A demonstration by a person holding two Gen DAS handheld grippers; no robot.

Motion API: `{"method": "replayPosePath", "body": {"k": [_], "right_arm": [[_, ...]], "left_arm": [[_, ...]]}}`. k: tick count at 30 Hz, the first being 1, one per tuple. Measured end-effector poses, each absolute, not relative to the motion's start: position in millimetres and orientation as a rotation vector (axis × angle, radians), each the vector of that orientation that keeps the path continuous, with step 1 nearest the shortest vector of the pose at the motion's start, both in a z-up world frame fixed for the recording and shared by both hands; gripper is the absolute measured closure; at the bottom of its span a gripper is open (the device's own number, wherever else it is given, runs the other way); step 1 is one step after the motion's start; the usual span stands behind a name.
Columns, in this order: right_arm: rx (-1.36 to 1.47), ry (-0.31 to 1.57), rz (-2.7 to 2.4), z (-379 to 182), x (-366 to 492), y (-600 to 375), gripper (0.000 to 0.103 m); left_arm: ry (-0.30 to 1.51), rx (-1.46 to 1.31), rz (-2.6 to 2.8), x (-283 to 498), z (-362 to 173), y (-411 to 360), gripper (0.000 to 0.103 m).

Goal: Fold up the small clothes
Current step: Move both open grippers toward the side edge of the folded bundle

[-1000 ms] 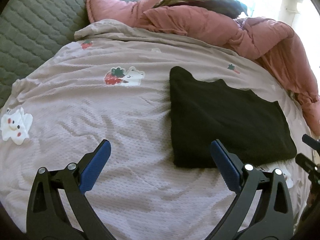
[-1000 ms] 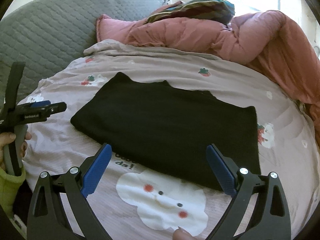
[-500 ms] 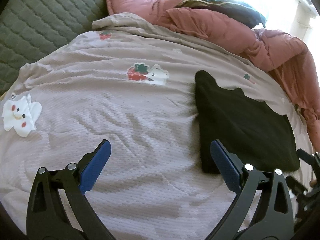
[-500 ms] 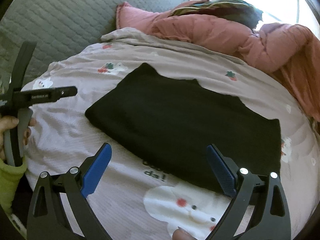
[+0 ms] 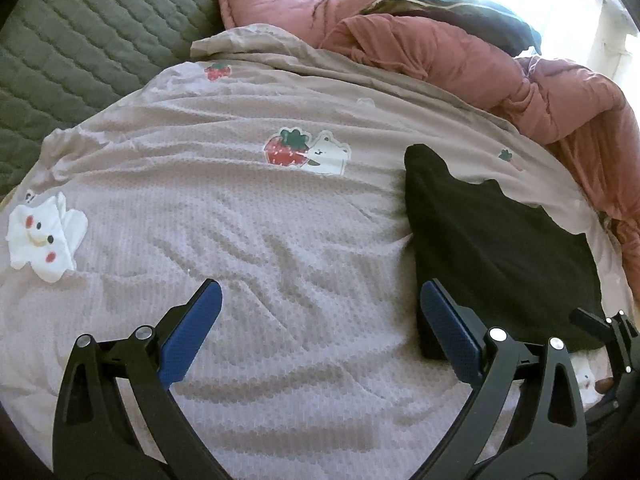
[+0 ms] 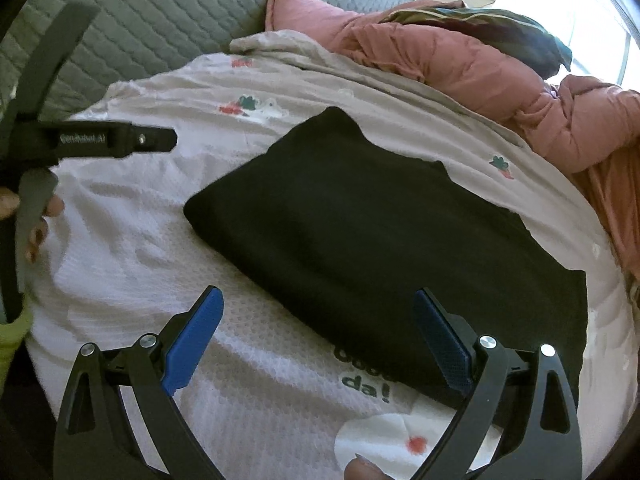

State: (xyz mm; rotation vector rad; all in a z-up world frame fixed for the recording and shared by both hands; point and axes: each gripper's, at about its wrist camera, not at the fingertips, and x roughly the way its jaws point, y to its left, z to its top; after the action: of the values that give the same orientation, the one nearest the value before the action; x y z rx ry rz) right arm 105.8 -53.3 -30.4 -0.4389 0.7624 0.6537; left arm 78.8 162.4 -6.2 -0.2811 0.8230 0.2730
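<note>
The folded black garment (image 6: 384,232) lay on the bed sheet (image 5: 240,240), just beyond the right gripper (image 6: 316,336) jaws and beside the left gripper (image 5: 320,320). Both jaws were released, grasping nothing. This fold looked finished; next probably fetch another garment.

A folded garment (image 6: 380,248) lies flat on a bed sheet (image 5: 240,260) spread over a bed. Seen from the right wrist, the garment sits in the middle of the sheet, just beyond the right hand-held gripper (image 6: 316,336), whose two fingers hang spread apart above the garment's near edge. The left hand-held gripper (image 5: 320,324) hangs to the left of the garment, fingers spread above bare sheet, its right finger over the garment's near left corner. A bunched quilt (image 5: 460,60) lies along the far and right edges of the bed. A padded headboard (image 5: 80,40) stands far left.
</note>
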Motion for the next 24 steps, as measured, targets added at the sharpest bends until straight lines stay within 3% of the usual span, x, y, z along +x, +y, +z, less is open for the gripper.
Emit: {"method": "replayPosePath", "body": {"k": [24], "right_arm": [[-0.574,0.678,0.54,-59,145,-11,0.008]], "left_arm": [[0.865,-0.253,0.277,124,-8,157,0.01]]}}
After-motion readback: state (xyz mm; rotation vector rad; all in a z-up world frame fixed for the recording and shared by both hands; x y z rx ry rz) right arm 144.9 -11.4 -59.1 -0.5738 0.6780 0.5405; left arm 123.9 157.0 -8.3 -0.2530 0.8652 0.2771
